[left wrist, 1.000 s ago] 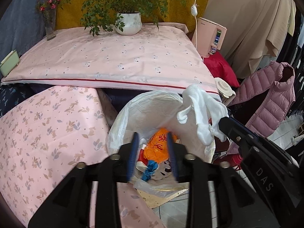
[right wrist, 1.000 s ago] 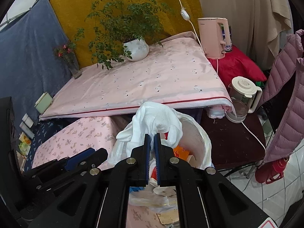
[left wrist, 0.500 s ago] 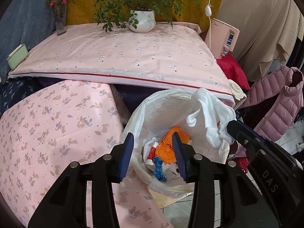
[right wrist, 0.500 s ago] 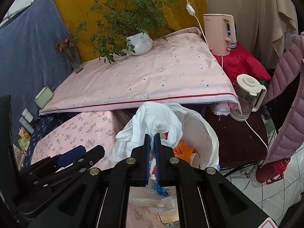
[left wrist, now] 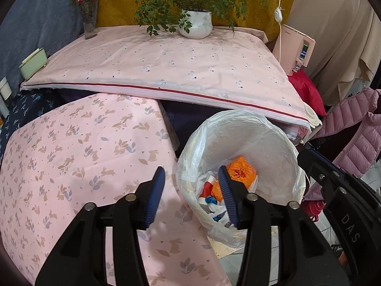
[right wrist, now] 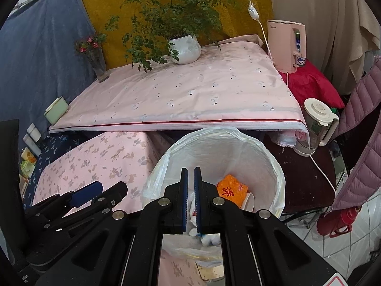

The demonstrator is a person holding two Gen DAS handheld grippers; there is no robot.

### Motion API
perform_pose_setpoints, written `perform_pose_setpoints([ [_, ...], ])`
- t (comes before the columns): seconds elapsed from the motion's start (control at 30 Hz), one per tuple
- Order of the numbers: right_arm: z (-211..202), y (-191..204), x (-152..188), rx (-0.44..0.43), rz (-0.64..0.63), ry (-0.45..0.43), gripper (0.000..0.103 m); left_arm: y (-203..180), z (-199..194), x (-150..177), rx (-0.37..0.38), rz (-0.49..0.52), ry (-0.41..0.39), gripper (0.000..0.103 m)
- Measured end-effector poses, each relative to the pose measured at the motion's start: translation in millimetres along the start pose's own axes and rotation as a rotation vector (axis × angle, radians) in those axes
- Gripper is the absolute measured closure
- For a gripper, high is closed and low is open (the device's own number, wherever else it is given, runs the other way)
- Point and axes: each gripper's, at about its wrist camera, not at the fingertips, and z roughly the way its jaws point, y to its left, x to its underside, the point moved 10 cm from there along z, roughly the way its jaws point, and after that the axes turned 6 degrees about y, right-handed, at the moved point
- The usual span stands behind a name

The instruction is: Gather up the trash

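Note:
A trash bin lined with a white plastic bag (left wrist: pixel 240 128) (right wrist: pixel 221 143) stands beside the low pink bed. Inside lie an orange wrapper (left wrist: pixel 240 171) (right wrist: pixel 231 189) and white and blue scraps (left wrist: pixel 209 200). My left gripper (left wrist: pixel 191 178) is open and empty, above the bin's left rim. My right gripper (right wrist: pixel 190 174) hangs over the bin with its jaws a narrow slit apart and nothing between them. The white tissue is no longer in it and I cannot pick it out in the bin.
A table under a pink cloth (left wrist: pixel 166 66) carries a potted plant (left wrist: pixel 195 23), a flower vase (left wrist: pixel 89 21) and a green box (left wrist: pixel 32 63). A pink kettle (right wrist: pixel 285 45), a blender jug (right wrist: pixel 316 124), a red flask (right wrist: pixel 338 221) and a mauve jacket (left wrist: pixel 357 128) stand right.
The white tissue held in my right gripper is gone from its jaws. My left gripper has opened wider and shifted left and back from the bin.

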Motion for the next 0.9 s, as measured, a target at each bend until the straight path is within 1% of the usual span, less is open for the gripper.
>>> perform_pose_setpoints([
  [0.1, -1, 2, 0, 0.007, -0.012, 0.001, 0.093, 4, -2, 1, -0.011, 0.001, -0.008, 0.055],
  [0.2, -2, 3, 2, 0.01, -0.021, 0.009, 0.091, 8, -4, 2, -0.025, 0.0, -0.014, 0.054],
  [0.37, -2, 6, 9, 0.03, -0.051, 0.02, 0.083, 16, -6, 7, -0.045, 0.0, -0.016, 0.053],
  [0.53, -4, 7, 17, 0.052, -0.086, 0.022, 0.071, 22, -7, 16, -0.064, -0.001, -0.009, 0.053],
  [0.57, -5, 8, 18, 0.056, -0.093, 0.023, 0.07, 24, -7, 17, -0.069, 0.0, -0.009, 0.053],
  [0.63, -5, 9, 22, 0.064, -0.11, 0.028, 0.067, 26, -8, 21, -0.08, 0.004, -0.009, 0.048],
  [0.67, -5, 10, 23, 0.069, -0.118, 0.03, 0.067, 27, -10, 23, -0.087, 0.005, -0.014, 0.039],
  [0.7, -6, 10, 25, 0.073, -0.124, 0.034, 0.066, 29, -12, 24, -0.095, 0.003, -0.023, 0.037],
  [0.77, -6, 11, 29, 0.081, -0.139, 0.038, 0.063, 30, -14, 27, -0.1, 0.007, -0.026, 0.037],
  [0.83, -7, 12, 31, 0.085, -0.144, 0.039, 0.057, 31, -15, 30, -0.1, 0.008, -0.024, 0.037],
  [0.9, -9, 12, 34, 0.1, -0.158, 0.035, 0.054, 33, -16, 34, -0.103, 0.006, -0.023, 0.037],
])
